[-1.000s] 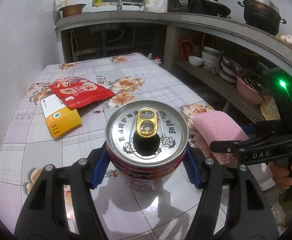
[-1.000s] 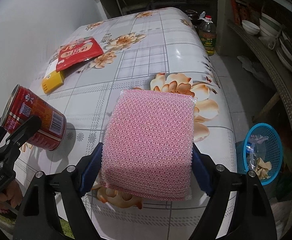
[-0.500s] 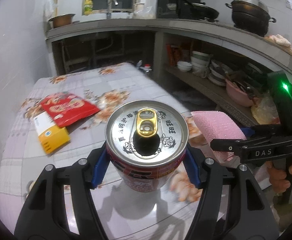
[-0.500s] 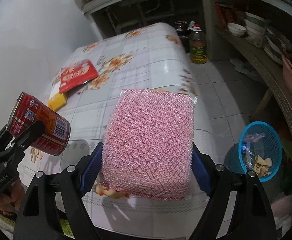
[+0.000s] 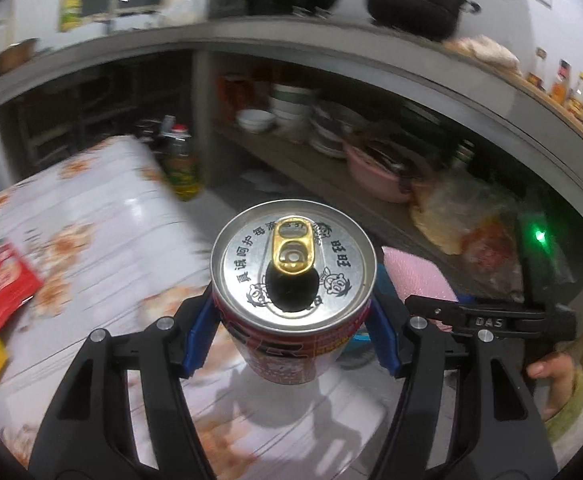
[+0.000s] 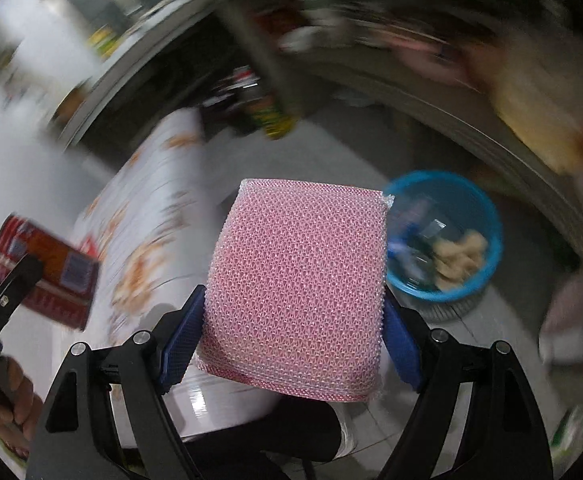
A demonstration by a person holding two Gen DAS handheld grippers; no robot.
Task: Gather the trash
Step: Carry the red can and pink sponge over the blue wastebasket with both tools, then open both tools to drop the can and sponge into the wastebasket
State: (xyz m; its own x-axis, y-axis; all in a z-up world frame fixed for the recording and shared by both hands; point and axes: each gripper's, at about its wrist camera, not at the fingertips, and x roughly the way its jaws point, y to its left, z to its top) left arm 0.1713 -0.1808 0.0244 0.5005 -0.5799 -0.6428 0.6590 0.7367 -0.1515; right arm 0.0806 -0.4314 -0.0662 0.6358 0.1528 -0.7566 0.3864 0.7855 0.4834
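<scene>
Both tongs swung off surface toward floor since earlier. Right tongs pinching pink scrubber, blue basket just beyond, right-forward; left tongs pinching can, farther away.

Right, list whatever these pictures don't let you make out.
- Basket contents, right wrist view: motion blur smears them.
- Can lower body, left wrist view: cut off by the left gripper.
- Table under the sponge, right wrist view: hidden by it.
- Shelf dishes: blurred, too small.
</scene>
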